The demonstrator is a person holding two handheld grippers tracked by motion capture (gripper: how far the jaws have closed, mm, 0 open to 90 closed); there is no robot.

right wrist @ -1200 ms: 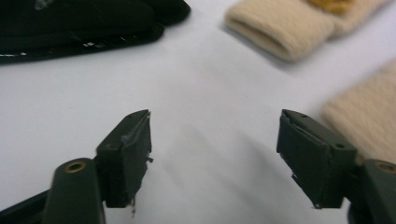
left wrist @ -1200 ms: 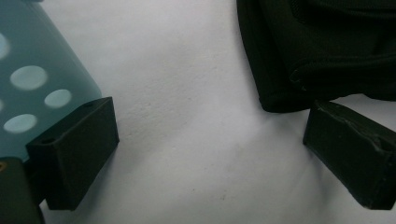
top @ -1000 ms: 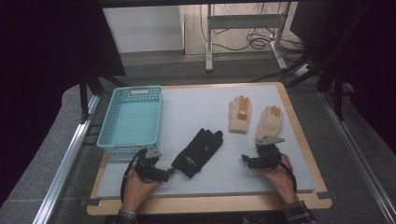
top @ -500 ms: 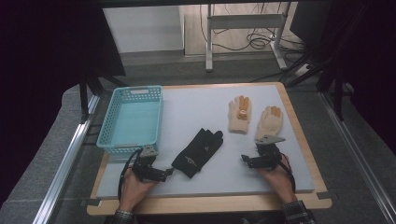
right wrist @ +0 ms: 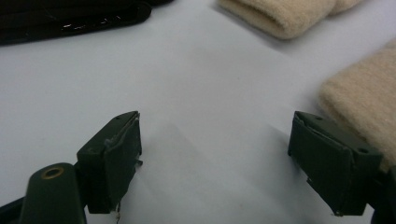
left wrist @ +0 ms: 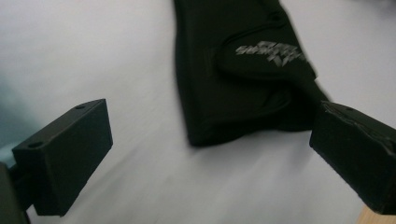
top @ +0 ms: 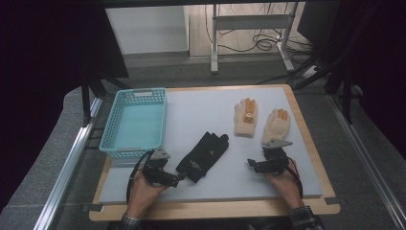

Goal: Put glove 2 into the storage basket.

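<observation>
Left tool (top: 178,181): jaws wide, nothing between them, aimed at the cuff end of the black glove (top: 203,155).
Right tool (top: 250,163): jaws wide and empty, resting low just beside the nearer cream glove (top: 276,125).
Black glove position: flat on the table (top: 201,108), mid-front, cuff toward the person, well apart from the blue basket (top: 135,122).
Handling: judged light, limp, likely to drape; not fragile.
Hold point: the cuff edge (left wrist: 233,128), nearest the left tool.
Surface: pale grey mat, wooden rim, smooth.
Room: dim surroundings, cables on the floor beyond.
</observation>
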